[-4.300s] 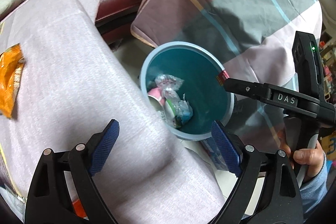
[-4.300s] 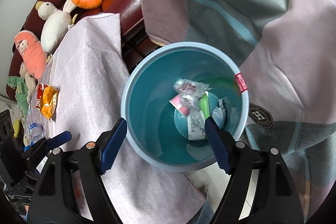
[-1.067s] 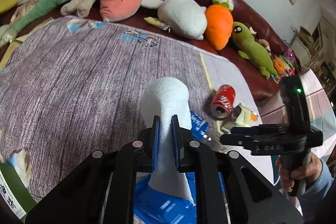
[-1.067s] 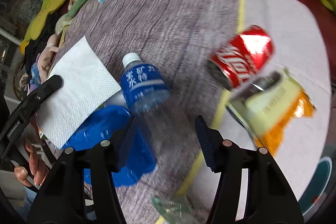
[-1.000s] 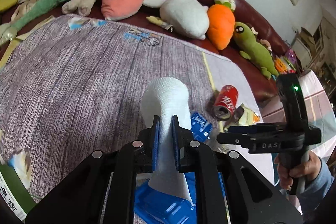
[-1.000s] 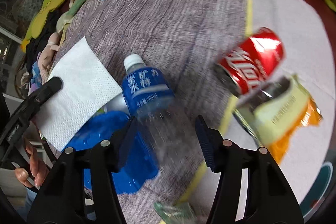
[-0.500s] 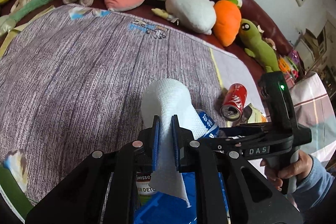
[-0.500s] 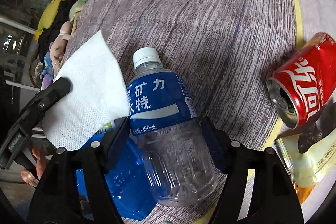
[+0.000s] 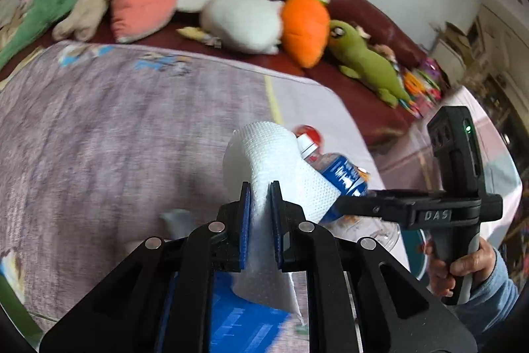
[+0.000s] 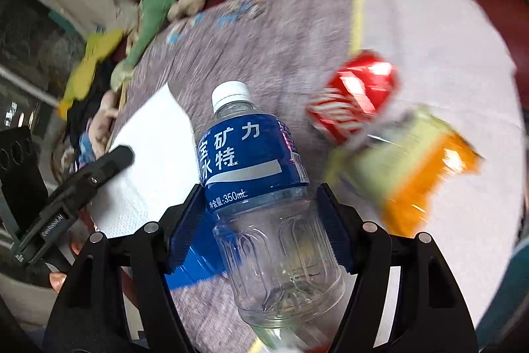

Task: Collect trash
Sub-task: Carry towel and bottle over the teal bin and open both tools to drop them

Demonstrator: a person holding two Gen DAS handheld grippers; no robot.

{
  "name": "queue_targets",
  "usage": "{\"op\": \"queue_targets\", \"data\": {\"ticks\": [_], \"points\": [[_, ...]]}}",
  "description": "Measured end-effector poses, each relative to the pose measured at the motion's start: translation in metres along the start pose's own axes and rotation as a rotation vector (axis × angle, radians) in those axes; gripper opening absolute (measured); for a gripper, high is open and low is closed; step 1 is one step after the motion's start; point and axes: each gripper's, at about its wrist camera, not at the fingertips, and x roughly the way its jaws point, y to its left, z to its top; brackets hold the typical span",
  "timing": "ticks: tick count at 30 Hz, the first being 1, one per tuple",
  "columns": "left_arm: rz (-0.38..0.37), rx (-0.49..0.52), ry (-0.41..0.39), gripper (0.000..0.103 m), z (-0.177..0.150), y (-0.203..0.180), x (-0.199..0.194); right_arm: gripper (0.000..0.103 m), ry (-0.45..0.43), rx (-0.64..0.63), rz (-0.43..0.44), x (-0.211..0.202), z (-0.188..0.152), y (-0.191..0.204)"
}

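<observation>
My left gripper (image 9: 259, 214) is shut on a white paper towel (image 9: 264, 154) and holds it above the table. The towel also shows in the right wrist view (image 10: 155, 154). My right gripper (image 10: 261, 217) is shut on an empty clear plastic bottle (image 10: 264, 204) with a blue label and white cap, lifted off the table. The bottle also shows in the left wrist view (image 9: 344, 174), just right of the towel. A red soda can (image 10: 357, 98) and a yellow-orange snack bag (image 10: 413, 167) lie on the table beyond the bottle.
A purple-grey cloth covers the table (image 9: 115, 128). A blue wrapper (image 9: 244, 320) lies under my left gripper. Several plush toys (image 9: 241, 12) sit on the dark red sofa behind the table. A teal bin rim (image 9: 415, 257) shows at the right.
My right gripper has closed on the bottle and lifted it off the table. My left gripper still holds the towel and has shifted slightly right.
</observation>
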Motion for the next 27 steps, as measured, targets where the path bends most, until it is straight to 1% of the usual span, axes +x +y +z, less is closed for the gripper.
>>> {"op": "queue_targets", "data": {"ticks": [1,5,9,14,19,20,21,24,27], "points": [[-0.01,0.017,0.008,0.012,-0.001,-0.011,0.003,0.066,-0.015,0.019,-0.005,-0.008,-0.004,-0.007],[-0.06,0.085,0.056,0.012,-0.011,-0.059,0.023,0.066,-0.106,0.141,-0.028,-0.064,-0.039,-0.062],[-0.128,0.183,0.126,0.012,-0.025,-0.126,0.051,0.066,-0.184,0.253,-0.064,-0.113,-0.078,-0.116],[-0.198,0.318,0.221,0.012,-0.052,-0.216,0.094,0.066,-0.28,0.398,-0.11,-0.166,-0.14,-0.185],[-0.226,0.431,0.323,0.012,-0.087,-0.29,0.139,0.066,-0.339,0.532,-0.156,-0.199,-0.199,-0.252],[-0.229,0.451,0.341,0.012,-0.093,-0.303,0.148,0.066,-0.343,0.547,-0.16,-0.201,-0.205,-0.26],[-0.231,0.466,0.354,0.013,-0.098,-0.312,0.154,0.066,-0.35,0.578,-0.159,-0.204,-0.216,-0.275],[-0.235,0.508,0.406,0.013,-0.116,-0.342,0.179,0.066,-0.358,0.622,-0.159,-0.207,-0.234,-0.3],[-0.233,0.534,0.445,0.013,-0.134,-0.358,0.197,0.066,-0.361,0.646,-0.149,-0.208,-0.246,-0.317]]}}
